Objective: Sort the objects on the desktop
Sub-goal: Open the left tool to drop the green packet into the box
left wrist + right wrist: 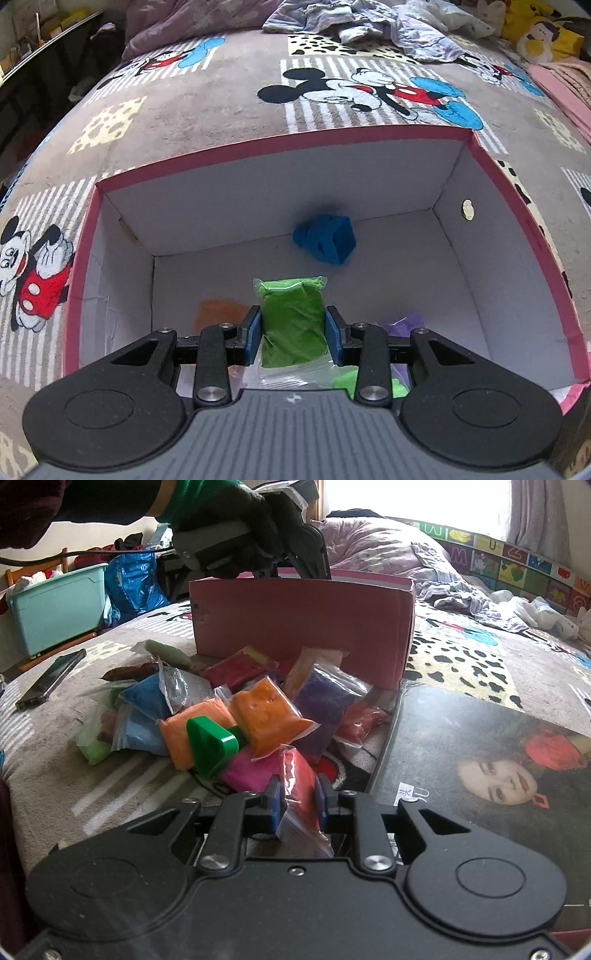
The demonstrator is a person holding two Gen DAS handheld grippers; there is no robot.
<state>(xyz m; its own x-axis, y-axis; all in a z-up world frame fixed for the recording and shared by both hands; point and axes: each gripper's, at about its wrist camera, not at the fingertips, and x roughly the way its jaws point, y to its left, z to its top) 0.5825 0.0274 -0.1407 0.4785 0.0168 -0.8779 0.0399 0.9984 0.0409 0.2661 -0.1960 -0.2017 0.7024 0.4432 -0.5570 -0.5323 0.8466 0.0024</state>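
Clamped in the left gripper (294, 334), a green bag (293, 317) hangs inside the pink box (280, 146), near a blue lump (325, 240). Best lowered to the floor before parting. Outside, the right gripper (298, 801) pinches a red bag (301, 786) beside the pile.

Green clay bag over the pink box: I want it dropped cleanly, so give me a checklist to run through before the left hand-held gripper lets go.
1. Left hand-held gripper shut on the green clay bag: ok.
2. Bag is above the inside of the pink box, not its rim: ok.
3. Bare floor ahead of the bag, short of the blue clay lump: ok.
4. Orange and purple pieces lie near the fingers; whether they are touching: cannot tell.
5. Right hand-held gripper shut on the red clay bag, outside the box: ok.
6. How far the bag hangs above the floor: cannot tell.
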